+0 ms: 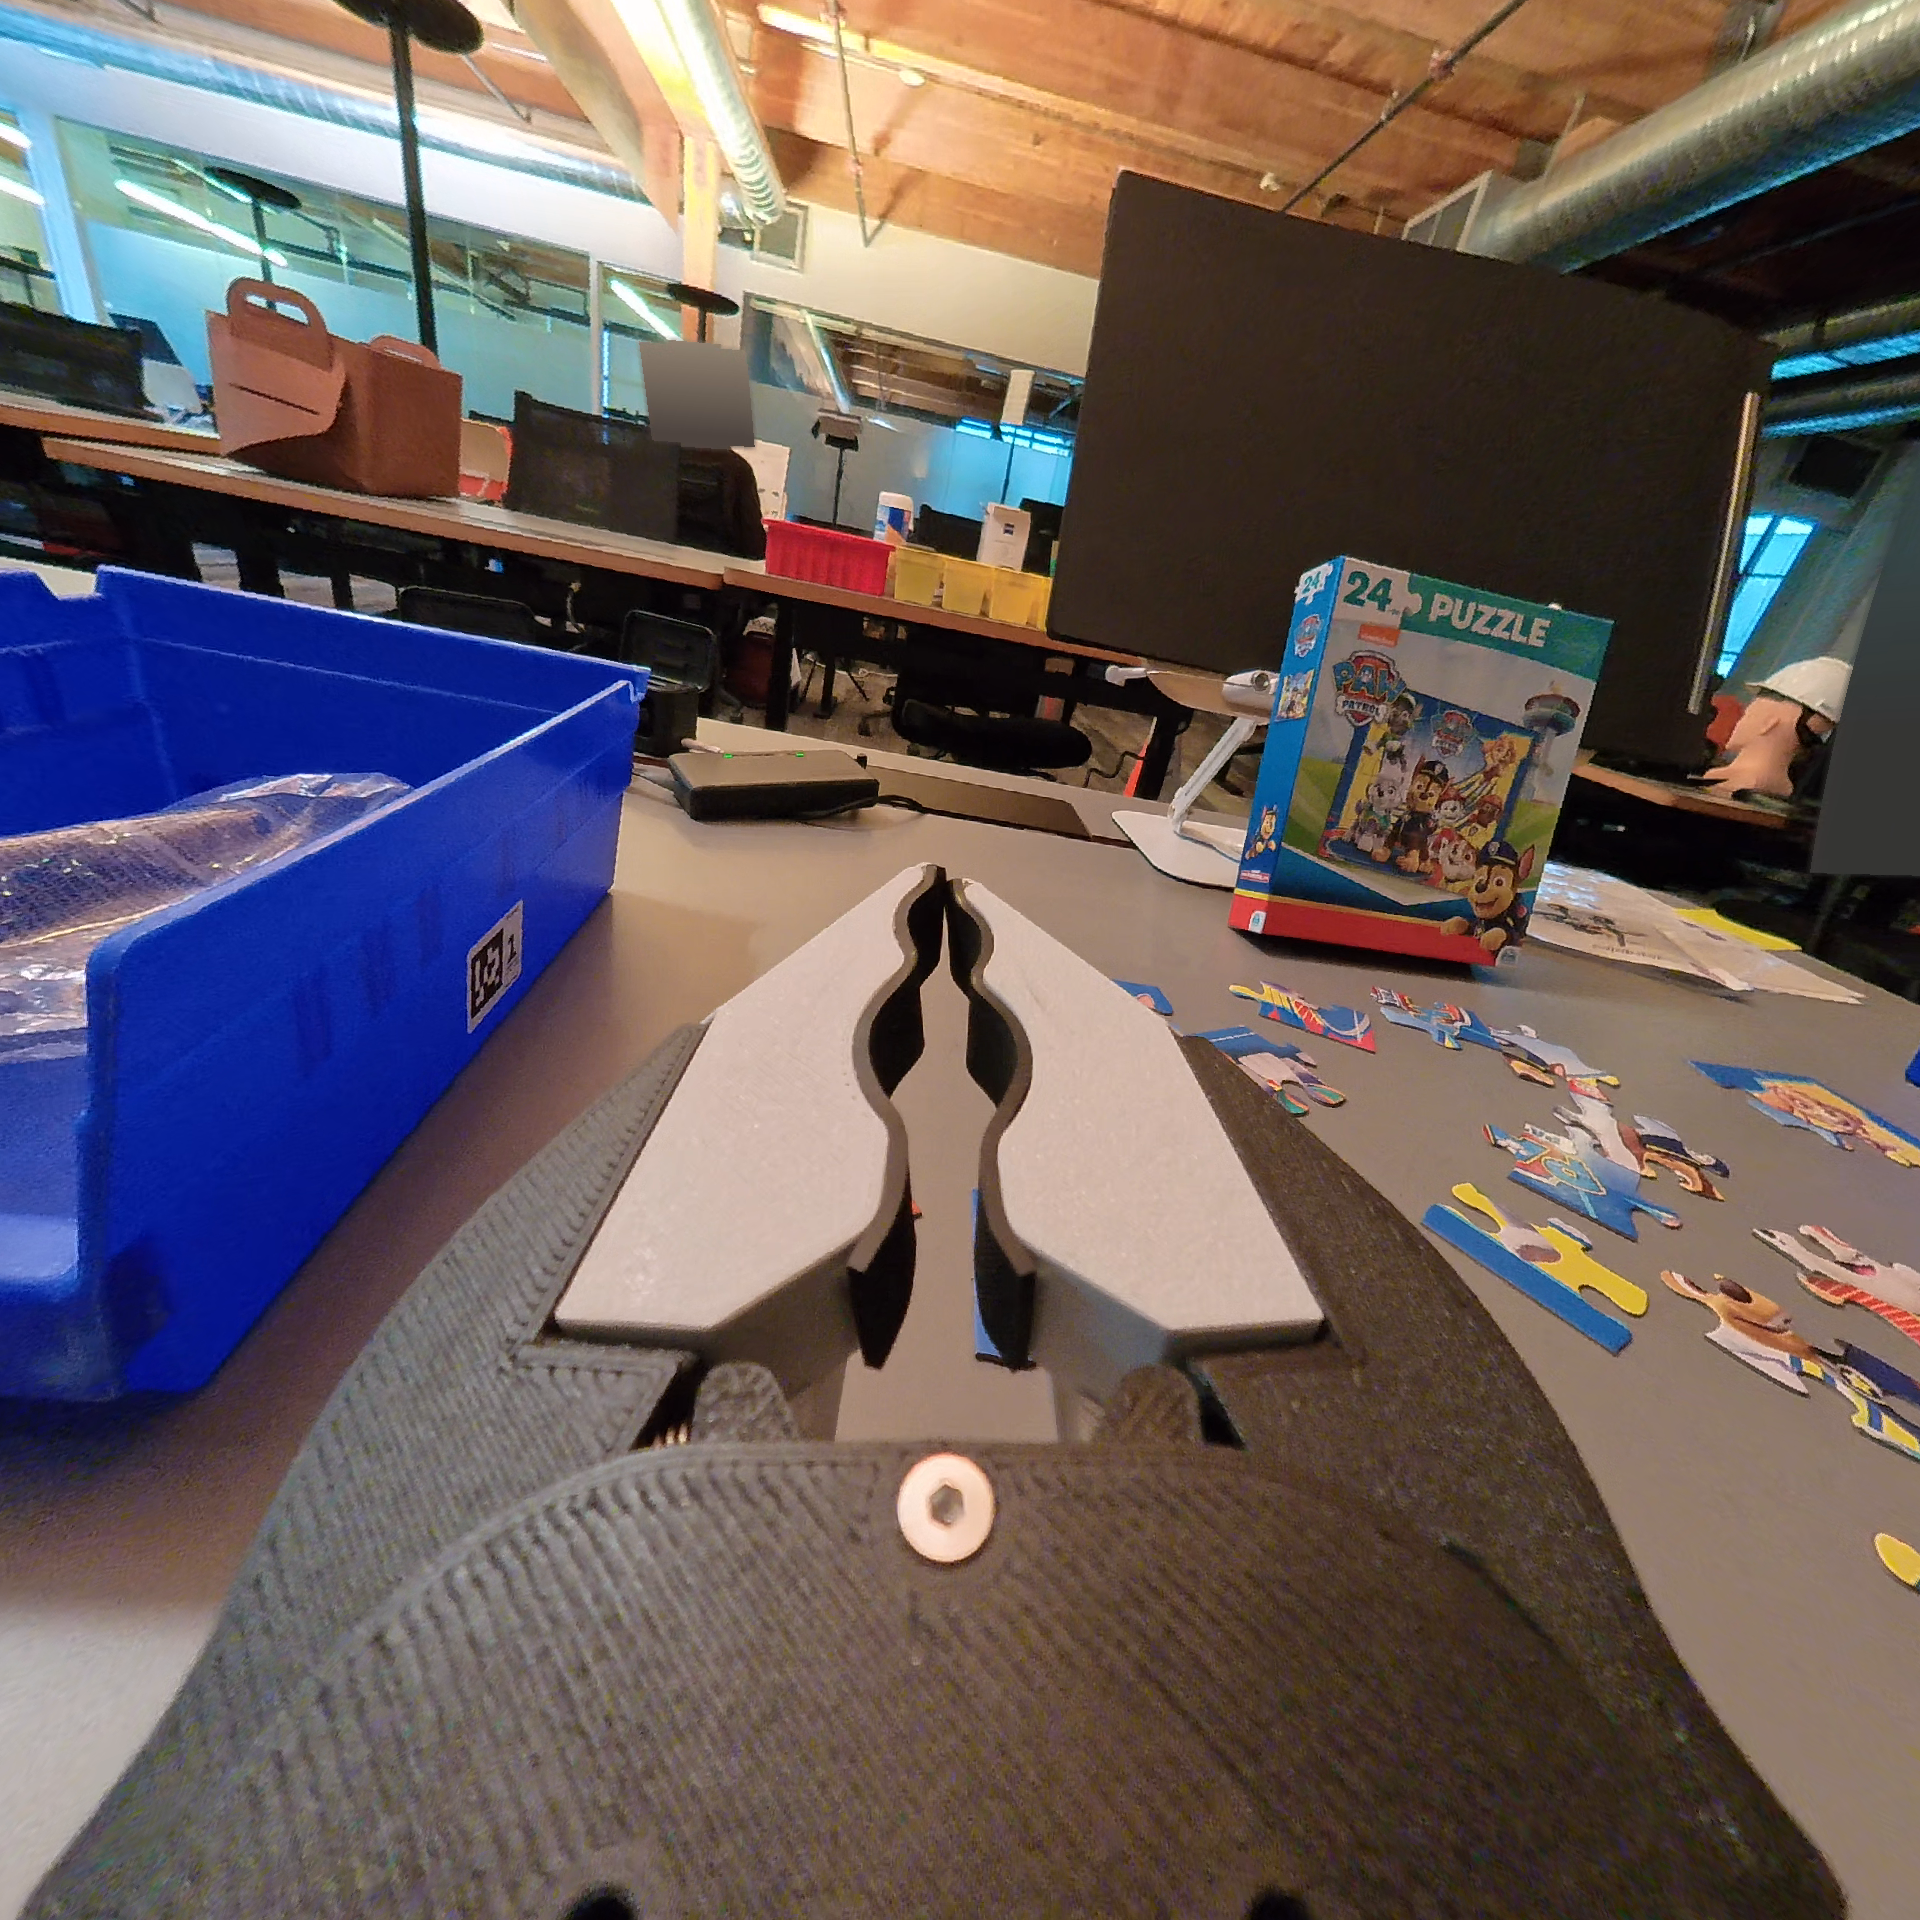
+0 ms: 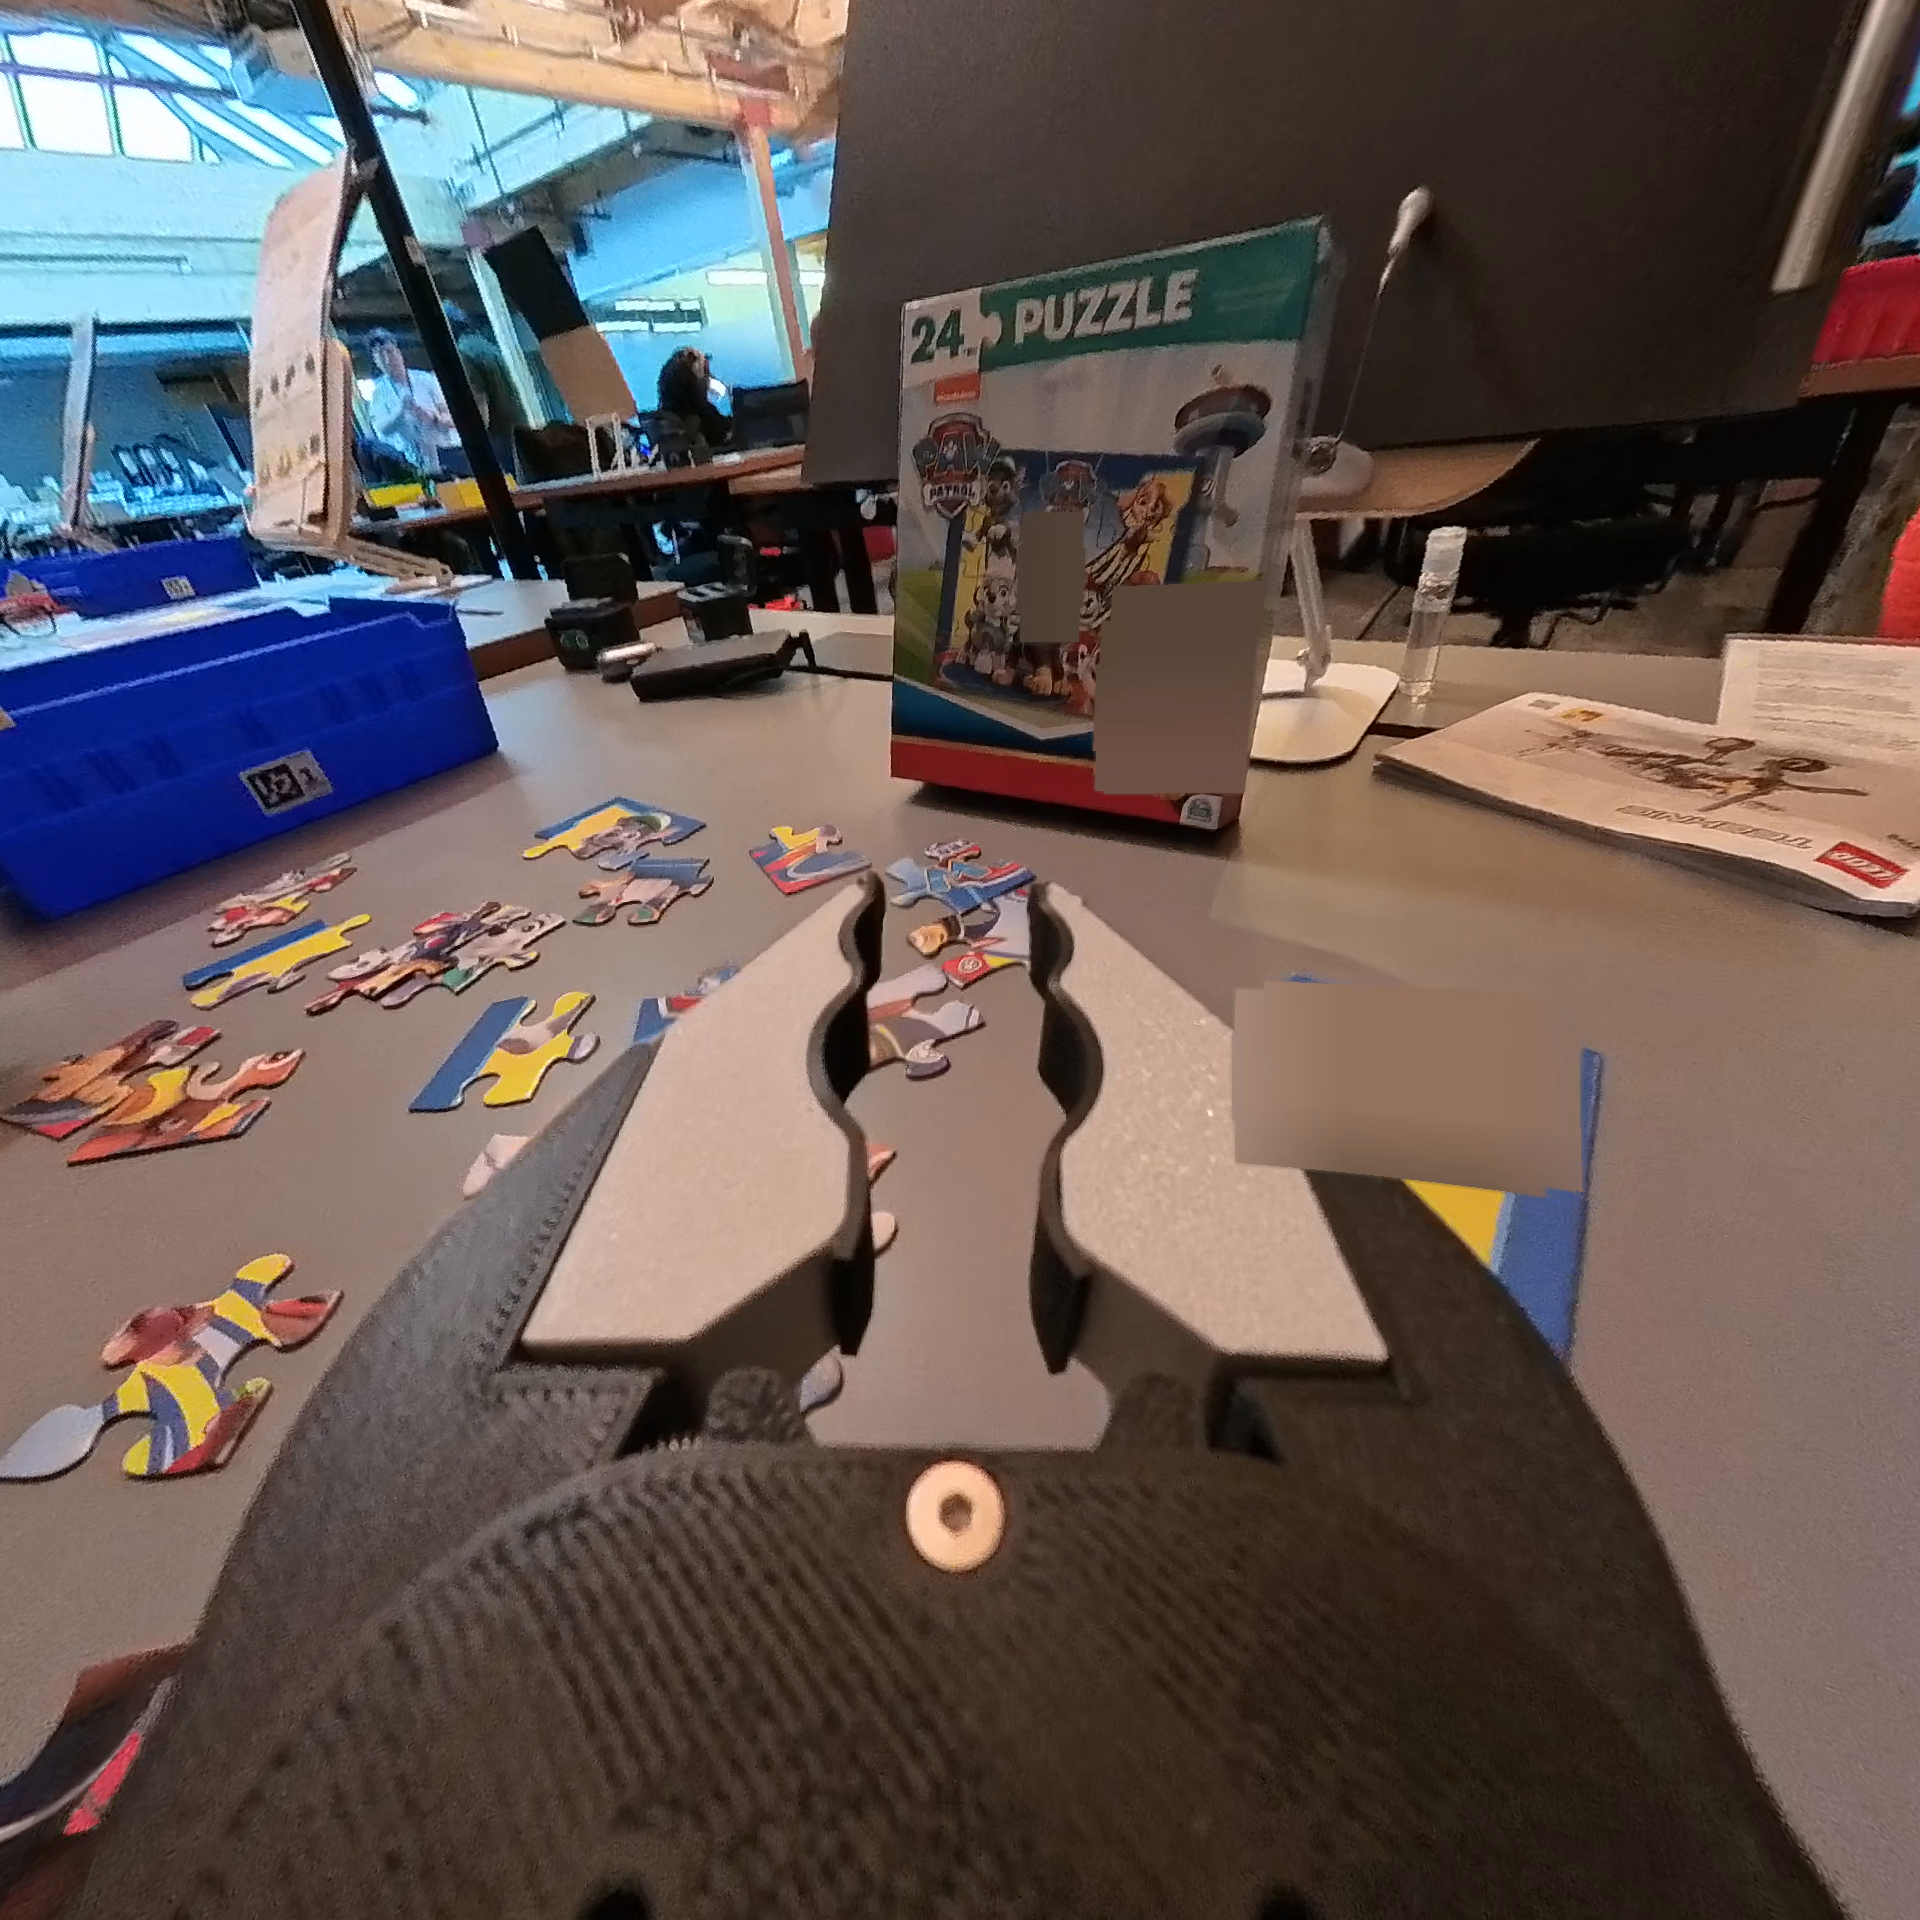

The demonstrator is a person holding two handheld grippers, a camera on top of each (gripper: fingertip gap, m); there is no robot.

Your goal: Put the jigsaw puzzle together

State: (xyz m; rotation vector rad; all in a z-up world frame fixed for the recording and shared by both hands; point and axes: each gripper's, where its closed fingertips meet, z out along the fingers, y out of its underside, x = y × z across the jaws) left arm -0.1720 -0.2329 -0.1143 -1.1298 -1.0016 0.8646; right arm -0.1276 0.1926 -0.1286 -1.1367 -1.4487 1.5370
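Grey table [image 2: 1455, 935] strewn with puzzle pieces [image 2: 914, 1023]. Left gripper [image 1: 943, 883] closed, empty, near bin [image 1: 312, 935]; right gripper [image 2: 956, 914] narrowly open, empty, over pieces, might scatter them.

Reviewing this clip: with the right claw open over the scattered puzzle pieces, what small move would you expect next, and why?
Probably a short descent of the right claw onto the puzzle piece seen between its fingers. The claw is open and holds nothing, and that piece lies flat on the grey table below it. The left claw is shut with nothing in it, beside the blue bin.
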